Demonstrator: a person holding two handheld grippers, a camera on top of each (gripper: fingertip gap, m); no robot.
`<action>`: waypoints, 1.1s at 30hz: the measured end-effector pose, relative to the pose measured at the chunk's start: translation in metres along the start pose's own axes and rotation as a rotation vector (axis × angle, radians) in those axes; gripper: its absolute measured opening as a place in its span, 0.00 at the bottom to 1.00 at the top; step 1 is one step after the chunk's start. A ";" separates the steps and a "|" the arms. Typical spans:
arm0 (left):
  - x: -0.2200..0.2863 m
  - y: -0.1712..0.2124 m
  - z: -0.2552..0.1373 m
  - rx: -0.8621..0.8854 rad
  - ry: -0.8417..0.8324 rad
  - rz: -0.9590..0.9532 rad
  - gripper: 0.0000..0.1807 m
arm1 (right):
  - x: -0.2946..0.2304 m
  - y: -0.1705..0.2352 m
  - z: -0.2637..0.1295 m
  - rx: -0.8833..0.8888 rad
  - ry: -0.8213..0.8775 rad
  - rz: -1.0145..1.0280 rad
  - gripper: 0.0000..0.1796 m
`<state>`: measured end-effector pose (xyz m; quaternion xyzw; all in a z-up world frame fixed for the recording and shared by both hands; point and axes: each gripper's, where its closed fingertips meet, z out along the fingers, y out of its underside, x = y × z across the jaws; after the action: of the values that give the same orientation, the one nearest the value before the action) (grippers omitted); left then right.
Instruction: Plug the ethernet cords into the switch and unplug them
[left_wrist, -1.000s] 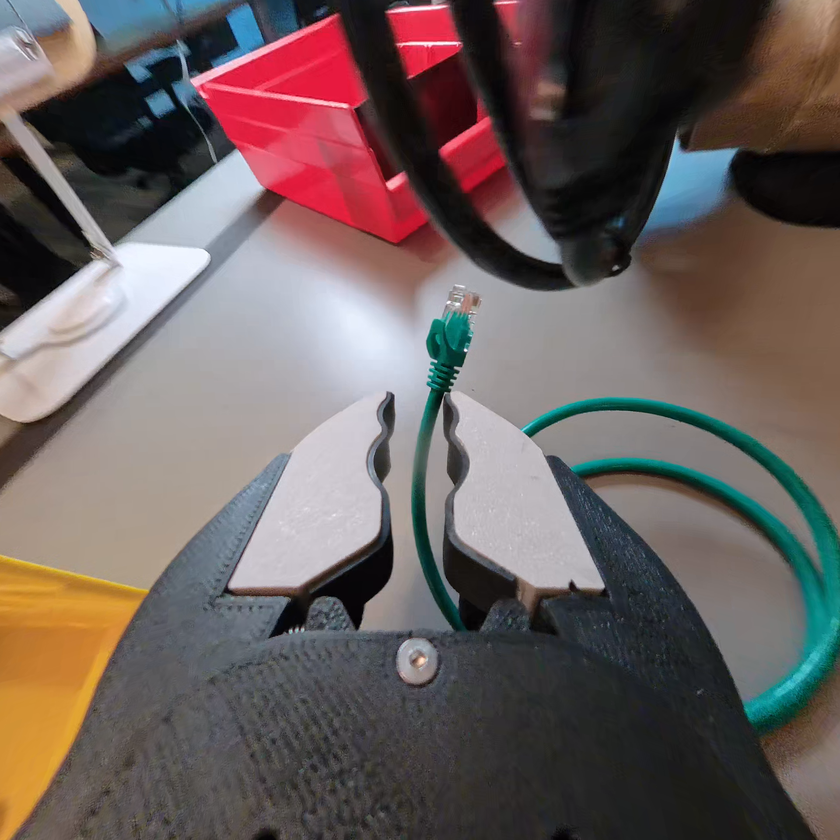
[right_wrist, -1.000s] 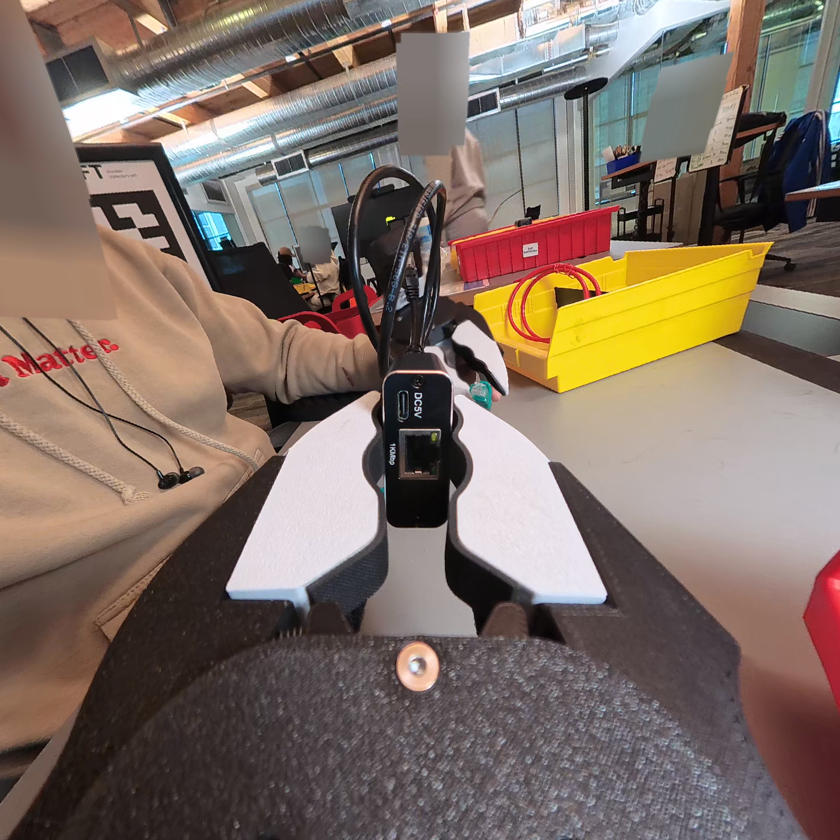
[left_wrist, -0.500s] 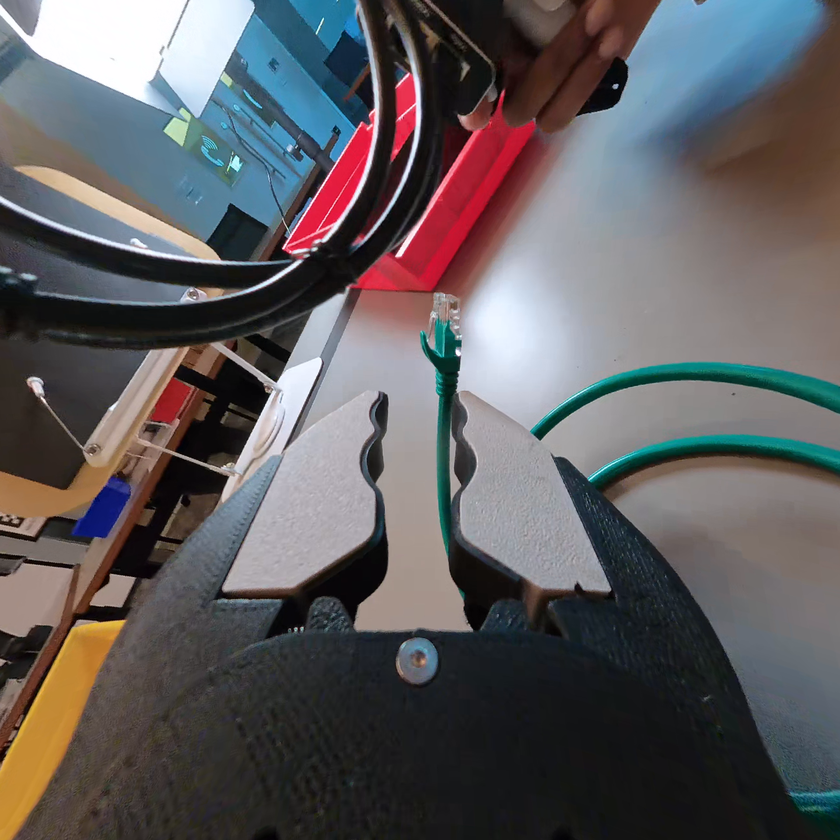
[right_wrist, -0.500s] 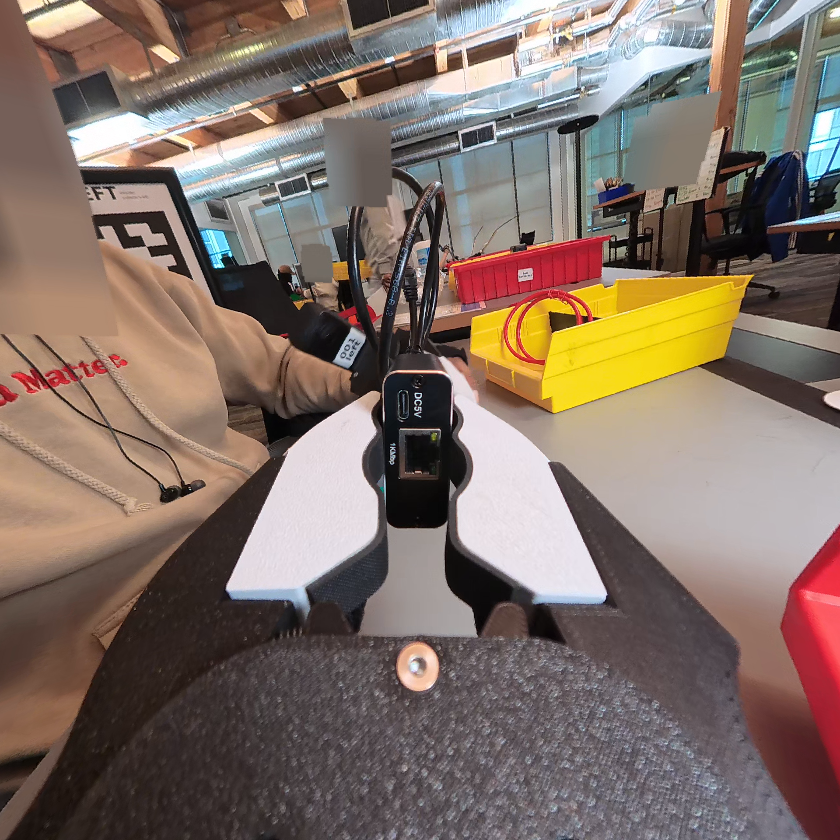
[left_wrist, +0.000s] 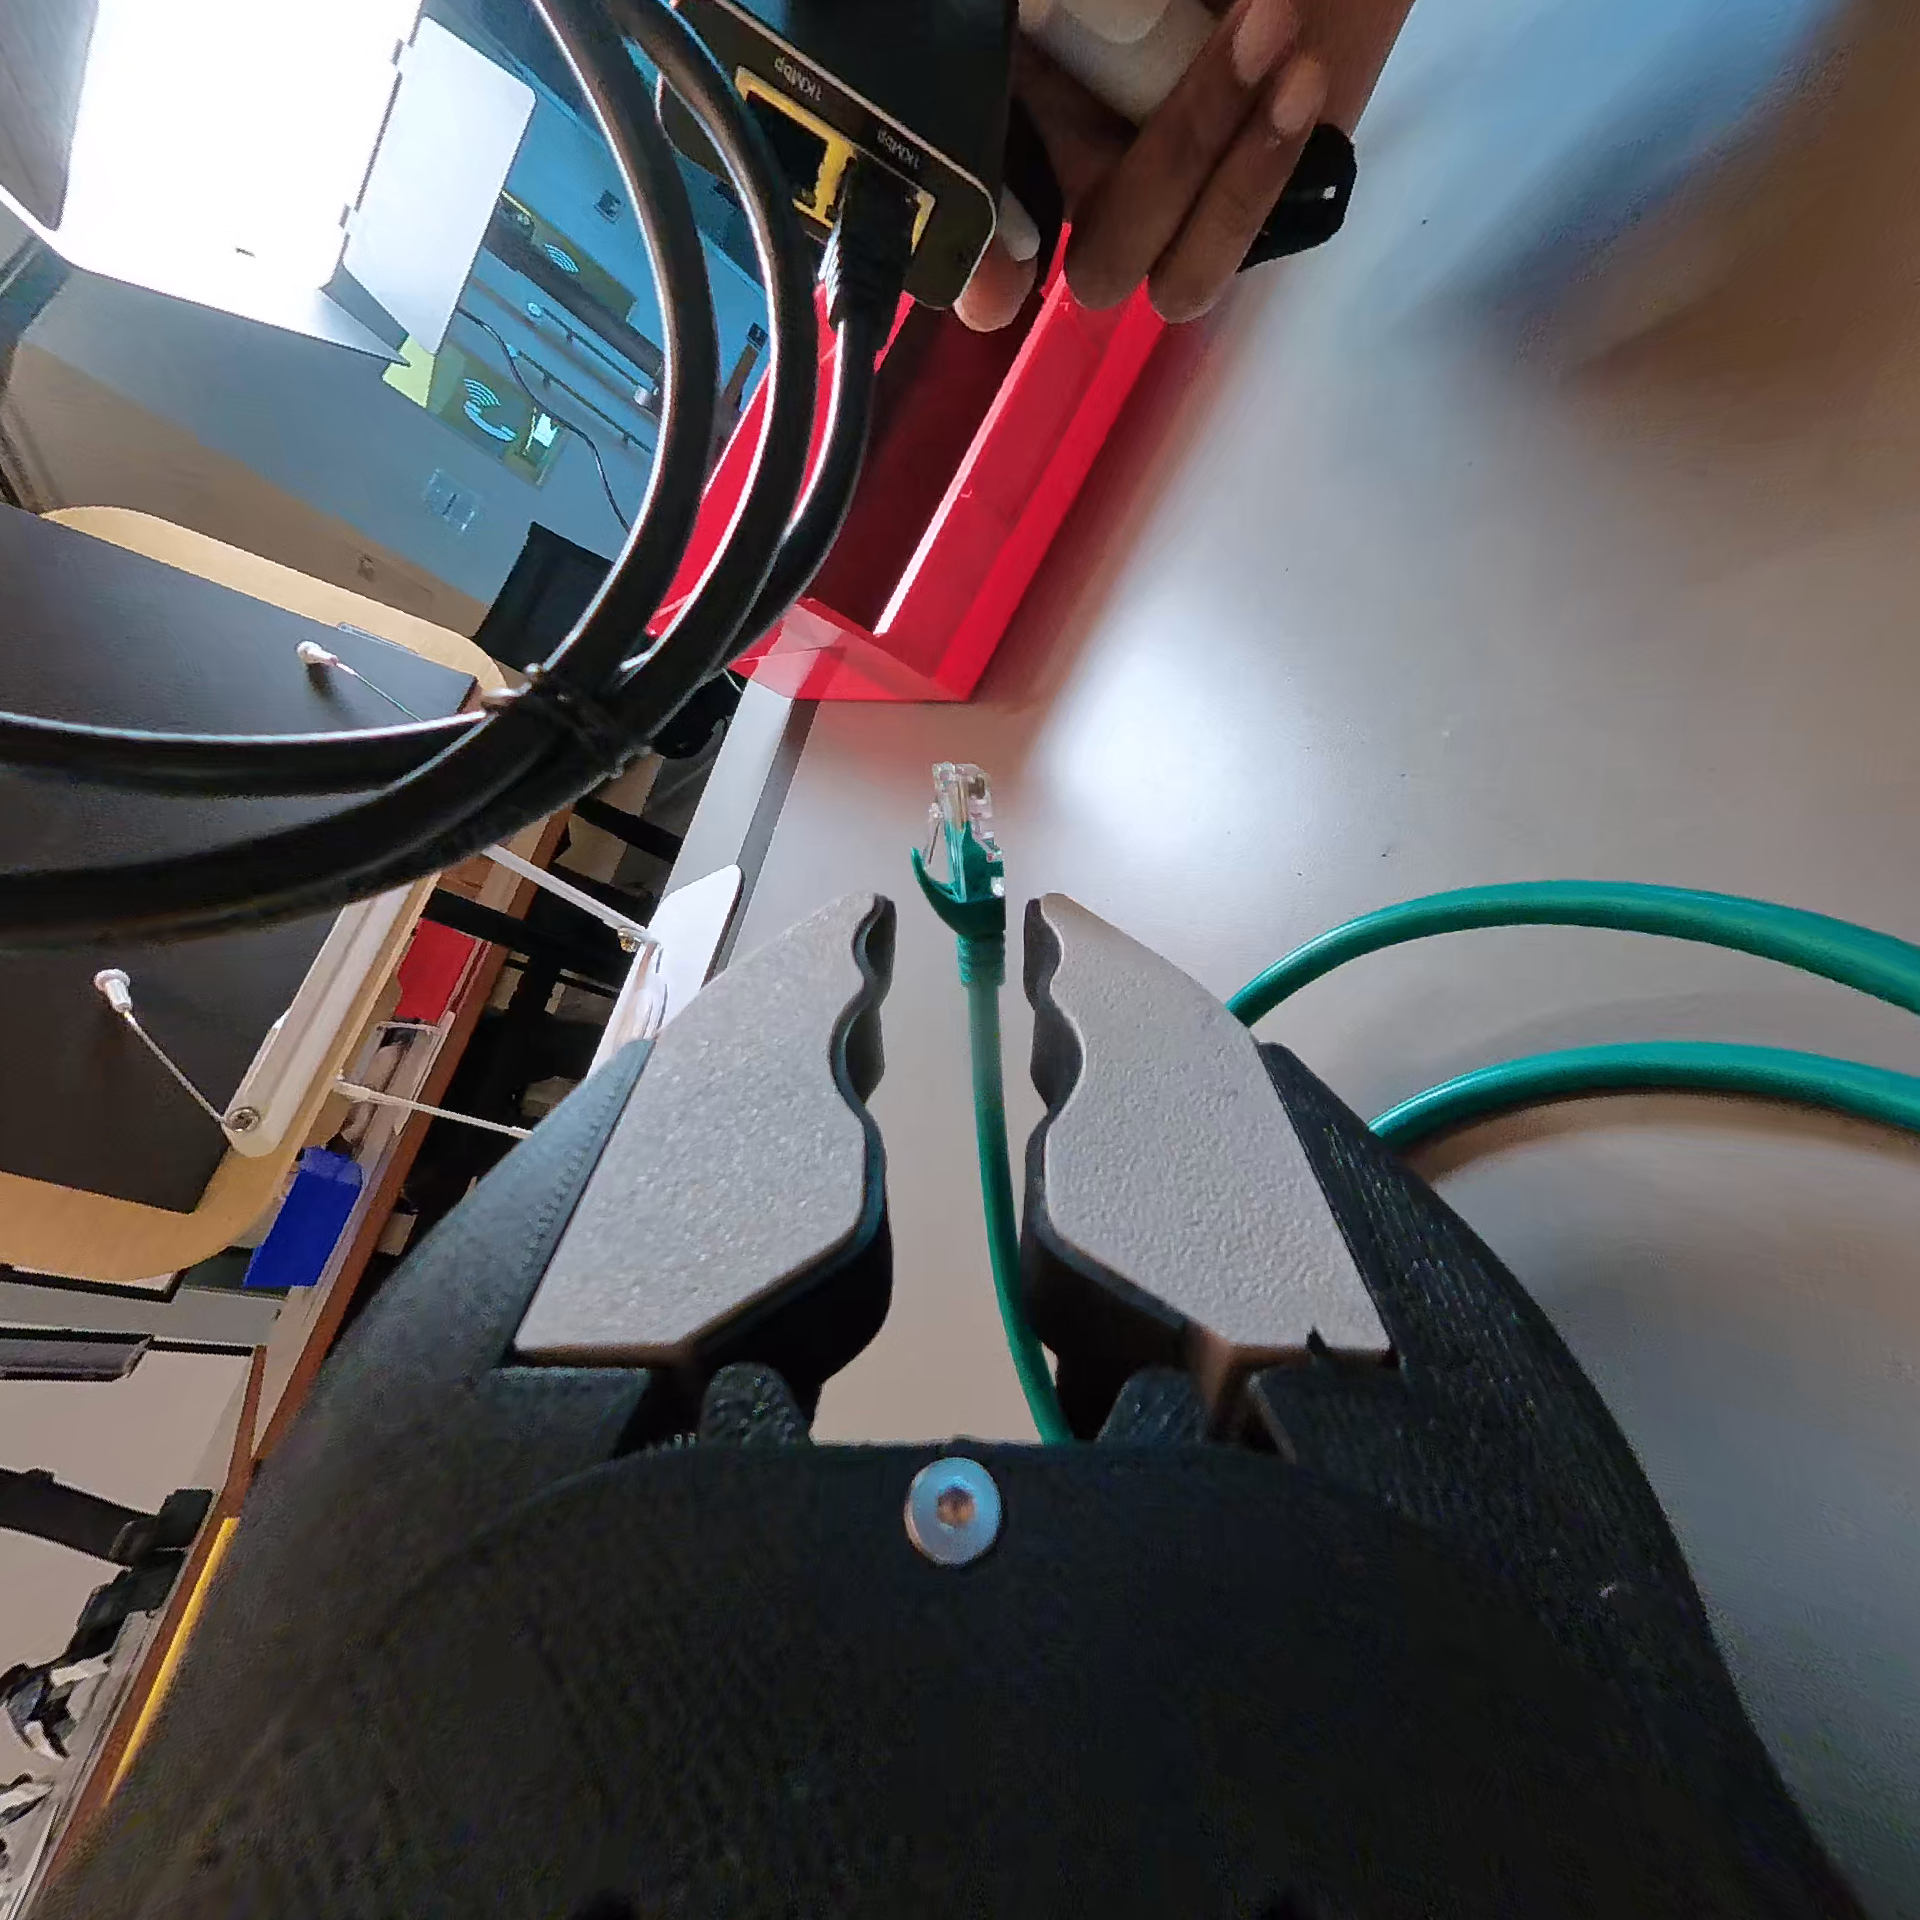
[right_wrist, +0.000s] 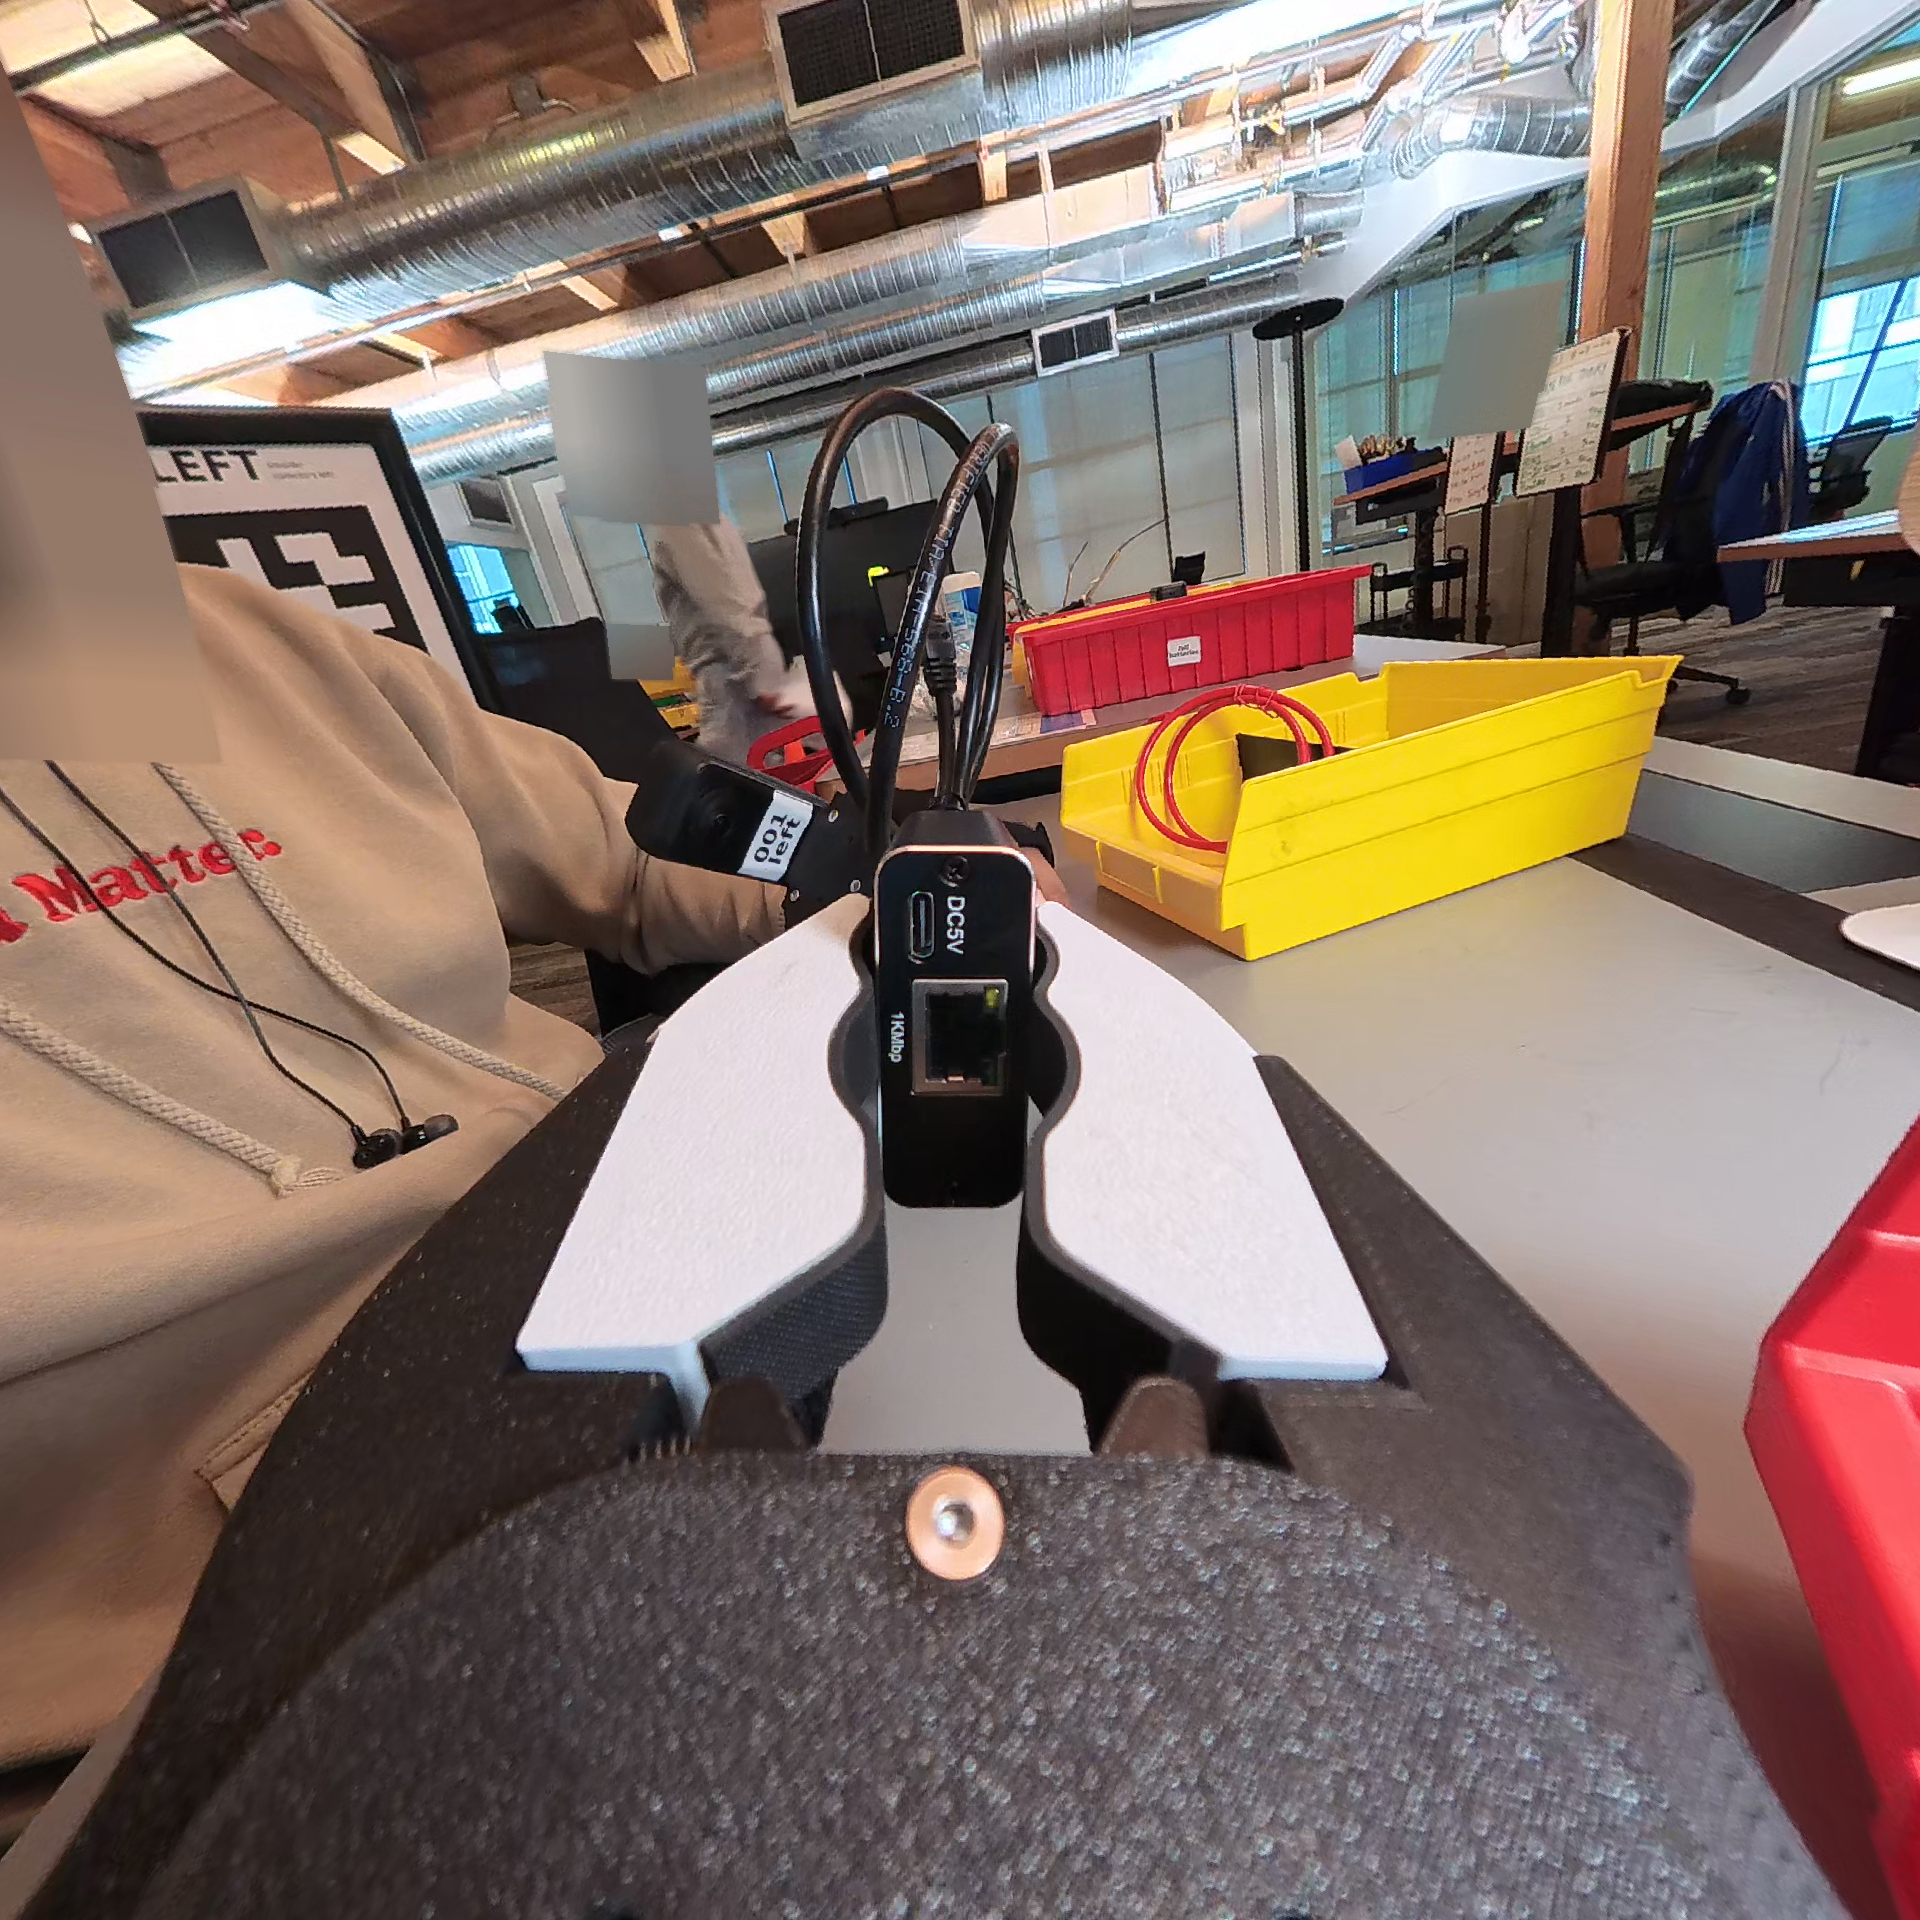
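Note:
My left gripper (left_wrist: 958, 925) holds a green ethernet cord (left_wrist: 992, 1143) between its fingers, and the cord's clear plug (left_wrist: 961, 810) sticks out past the tips above the table. The rest of the cord loops off to the right. My right gripper (right_wrist: 954, 914) is shut on a small black switch (right_wrist: 956, 1153), held upright with one empty port (right_wrist: 958, 1039) facing the camera. A looped black cord (right_wrist: 894, 623) is plugged into its far end. In the left wrist view the switch (left_wrist: 862, 156) hangs at the top, above and beyond the green plug, with the black cord (left_wrist: 727, 416) in its port.
A red bin (left_wrist: 935, 520) sits on the grey table beyond the plug. A yellow bin (right_wrist: 1403, 790) with a red cord coil (right_wrist: 1216, 769) stands at the back right. Another red bin edge (right_wrist: 1849, 1403) is close on the right. A person in a beige hoodie (right_wrist: 260, 935) is at the left.
The left gripper has tilted and rolled, carrying the green plug with it, so the switch's end and black cord now show at the top. The right gripper keeps its hold on the switch.

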<state>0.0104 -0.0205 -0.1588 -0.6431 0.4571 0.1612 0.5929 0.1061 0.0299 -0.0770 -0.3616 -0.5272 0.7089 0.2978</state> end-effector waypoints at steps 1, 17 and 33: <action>0.000 0.001 0.001 -0.001 -0.001 0.000 0.13 | 0.000 0.000 0.000 0.000 0.000 -0.001 0.13; -0.010 0.019 -0.014 -0.003 0.571 -0.990 0.05 | -0.012 -0.001 -0.002 -0.027 -0.063 -0.021 0.13; 0.069 -0.034 -0.035 -0.277 1.043 -0.923 0.05 | -0.039 0.083 0.034 -0.550 -0.171 -0.092 0.13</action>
<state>0.0619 -0.0836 -0.1814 -0.8340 0.3375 -0.3787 0.2171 0.0967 -0.0417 -0.1434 -0.3434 -0.7386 0.5532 0.1748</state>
